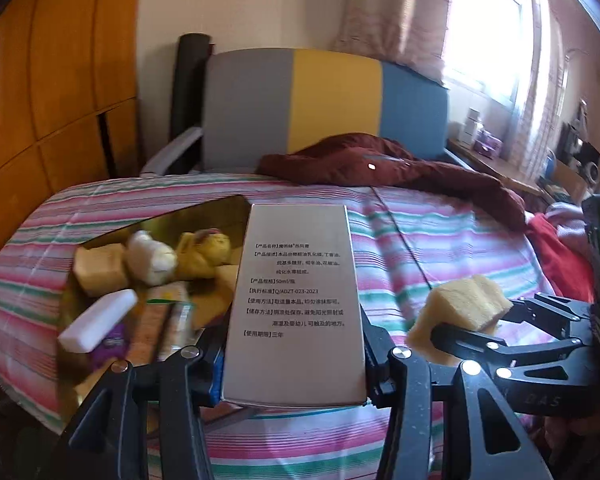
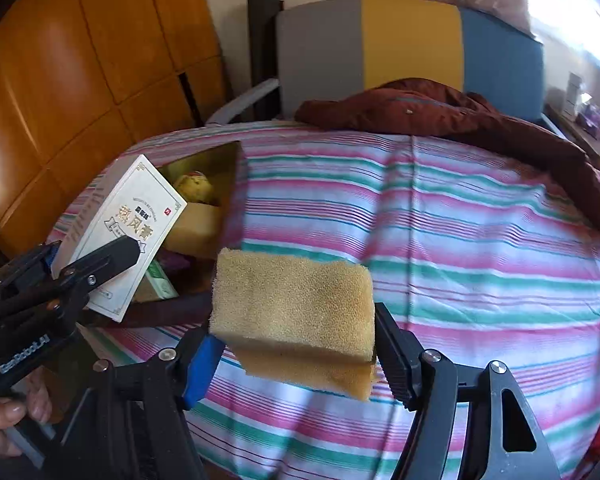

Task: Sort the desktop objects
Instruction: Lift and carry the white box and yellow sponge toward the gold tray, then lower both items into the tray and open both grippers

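Left gripper (image 1: 294,354) clamped on silver box (image 1: 296,300), right gripper (image 2: 300,356) grasping yellow sponge (image 2: 296,300)

Striped bed (image 2: 460,240): gold box (image 1: 100,236), maroon jacket (image 2: 440,108)

Left gripper (image 1: 294,360) and right gripper (image 2: 296,344) jaws clamped.

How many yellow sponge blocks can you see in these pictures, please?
3, as far as shows: one sponge gripped in the right tongs, a tan block at the gold box's far left, and another beside the carton. Others may be hidden.
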`<state>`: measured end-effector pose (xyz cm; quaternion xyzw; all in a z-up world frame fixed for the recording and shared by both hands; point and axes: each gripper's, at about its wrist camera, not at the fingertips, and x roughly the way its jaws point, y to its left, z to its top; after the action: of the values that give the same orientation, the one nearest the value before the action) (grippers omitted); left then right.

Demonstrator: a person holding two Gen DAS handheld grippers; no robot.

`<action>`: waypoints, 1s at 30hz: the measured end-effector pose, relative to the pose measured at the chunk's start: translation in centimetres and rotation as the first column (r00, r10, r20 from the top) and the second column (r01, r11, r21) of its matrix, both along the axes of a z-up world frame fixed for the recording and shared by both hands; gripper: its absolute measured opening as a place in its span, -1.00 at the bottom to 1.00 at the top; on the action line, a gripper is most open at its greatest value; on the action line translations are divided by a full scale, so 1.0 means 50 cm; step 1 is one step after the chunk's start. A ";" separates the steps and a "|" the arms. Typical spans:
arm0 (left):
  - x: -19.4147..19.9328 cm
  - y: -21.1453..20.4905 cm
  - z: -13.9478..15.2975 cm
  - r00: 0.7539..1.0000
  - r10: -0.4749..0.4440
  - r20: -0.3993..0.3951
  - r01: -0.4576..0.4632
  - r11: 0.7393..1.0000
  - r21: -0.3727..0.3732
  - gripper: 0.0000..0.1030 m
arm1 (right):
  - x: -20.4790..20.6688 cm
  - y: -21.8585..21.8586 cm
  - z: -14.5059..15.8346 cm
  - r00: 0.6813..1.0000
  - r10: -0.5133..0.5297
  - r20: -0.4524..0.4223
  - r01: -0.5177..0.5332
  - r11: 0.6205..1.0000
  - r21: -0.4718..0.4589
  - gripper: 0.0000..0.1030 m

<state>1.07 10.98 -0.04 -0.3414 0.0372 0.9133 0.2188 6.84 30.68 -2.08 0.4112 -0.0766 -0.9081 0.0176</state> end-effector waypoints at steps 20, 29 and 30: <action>-0.067 -0.160 -0.023 0.975 0.216 0.056 -0.216 0.976 -0.003 -0.02 | -0.096 -0.161 0.053 0.975 0.212 -0.060 -0.212 0.977 0.003 0.42; -0.115 -0.234 -0.036 0.954 0.263 0.143 -0.276 0.958 0.079 -0.02 | -0.179 -0.205 0.059 0.967 0.246 -0.061 -0.246 0.969 0.006 0.41; -0.119 -0.237 -0.035 0.953 0.266 0.147 -0.281 0.956 0.087 -0.02 | -0.193 -0.209 0.061 0.967 0.248 -0.063 -0.248 0.969 0.001 0.41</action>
<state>-4.89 -0.89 -1.78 -0.3913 -0.0743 0.9106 0.1101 -2.82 20.25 0.96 0.3890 -0.0269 -0.9110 0.1347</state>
